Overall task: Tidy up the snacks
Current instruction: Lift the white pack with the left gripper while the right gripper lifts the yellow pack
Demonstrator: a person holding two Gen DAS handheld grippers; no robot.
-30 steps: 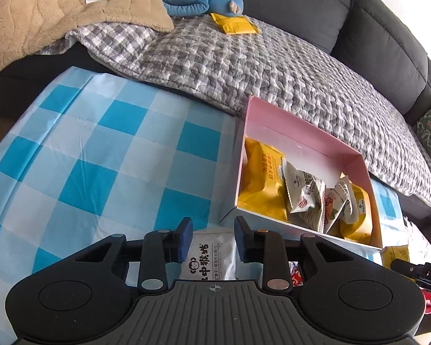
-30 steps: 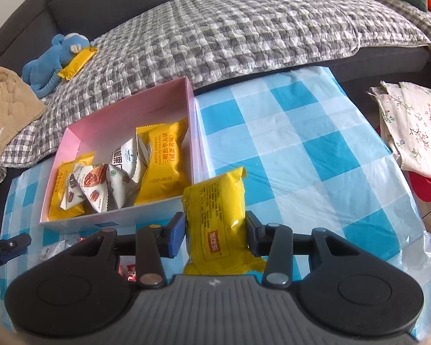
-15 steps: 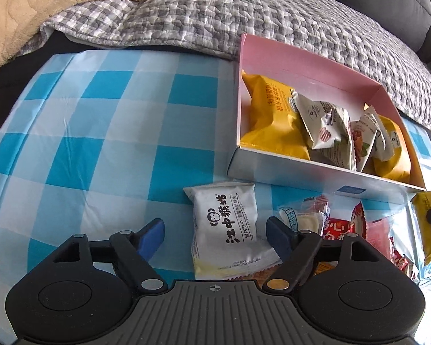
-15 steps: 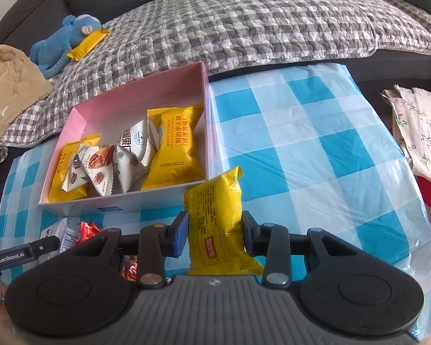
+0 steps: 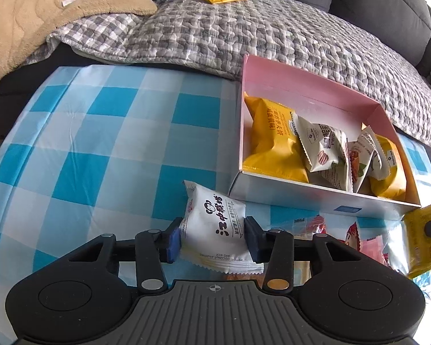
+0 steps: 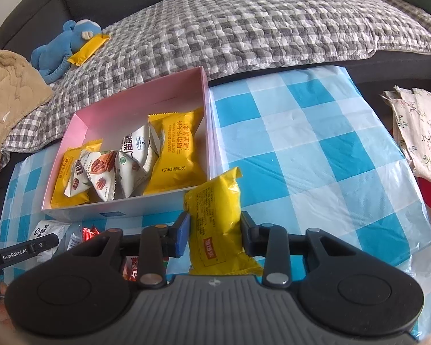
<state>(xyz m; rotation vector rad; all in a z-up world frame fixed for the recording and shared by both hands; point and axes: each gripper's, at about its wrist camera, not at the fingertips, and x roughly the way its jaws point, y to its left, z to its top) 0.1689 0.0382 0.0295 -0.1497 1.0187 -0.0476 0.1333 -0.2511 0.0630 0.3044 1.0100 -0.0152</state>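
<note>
On the table, front edge: white snack pack (image 5: pixel 215 227) sat just in front of the pink box (image 5: pixel 310 86), near its left corner.
Left gripper (image 5: pixel 212 238): jaws had just been closing; pads pinching the white pack's sides.
Right gripper (image 6: pixel 214 234): pressed tight on a yellow snack pack (image 6: pixel 215 218), pack upright, beside the box's right front corner.
Box contents: yellow & white pkts piled inside.
Loose snacks (image 5: pixel 356 235): red/pink wrappers in front of box, btwn the two grippers.
Tablecloth (image 5: pixel 100 149): blue-white check.
Behind: grey checked quilt (image 6: pixel 244 26) on sofa, blue plush toy (image 6: pixel 63 49) w/ a yellow pkt.
</note>
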